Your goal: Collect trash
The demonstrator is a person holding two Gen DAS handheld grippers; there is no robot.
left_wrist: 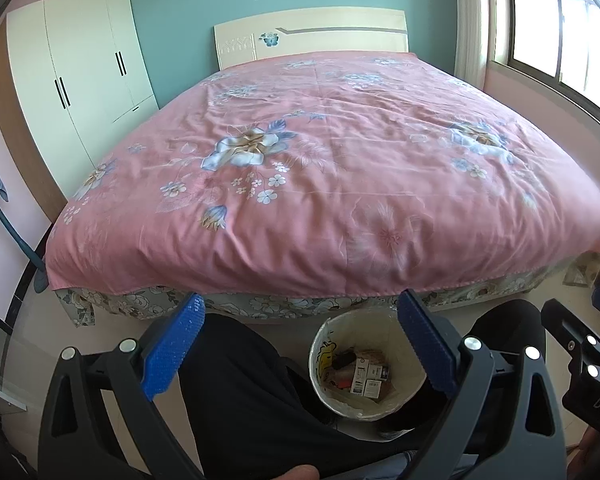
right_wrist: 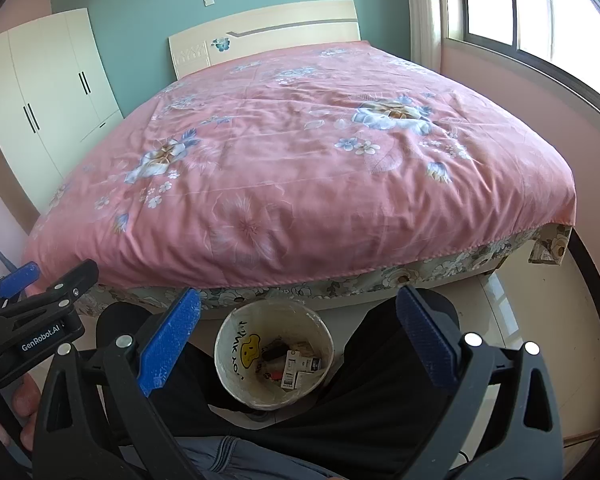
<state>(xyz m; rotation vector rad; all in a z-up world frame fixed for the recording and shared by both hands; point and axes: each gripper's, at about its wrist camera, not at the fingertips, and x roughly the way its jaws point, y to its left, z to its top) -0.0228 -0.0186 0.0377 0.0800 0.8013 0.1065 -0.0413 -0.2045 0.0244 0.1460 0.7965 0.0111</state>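
Note:
A cream waste bin (left_wrist: 410,384) (right_wrist: 228,372) stands on the floor between a person's dark-trousered legs, at the foot of the bed. Inside lie several small boxes and scraps of trash (left_wrist: 366,374) (right_wrist: 294,364). My left gripper (left_wrist: 300,340) hovers above the bin, open, with nothing between its blue pads. My right gripper (right_wrist: 298,336) hangs over the bin too, open and empty. Each gripper shows at the edge of the other's view: the right gripper (left_wrist: 588,364) at the right, the left gripper (right_wrist: 32,308) at the left.
A bed with a pink floral cover (left_wrist: 332,168) (right_wrist: 300,160) fills the middle. A white wardrobe (left_wrist: 76,80) stands left against the wall, a window (right_wrist: 540,20) is at the right. The person's legs (left_wrist: 240,392) (right_wrist: 380,380) flank the bin.

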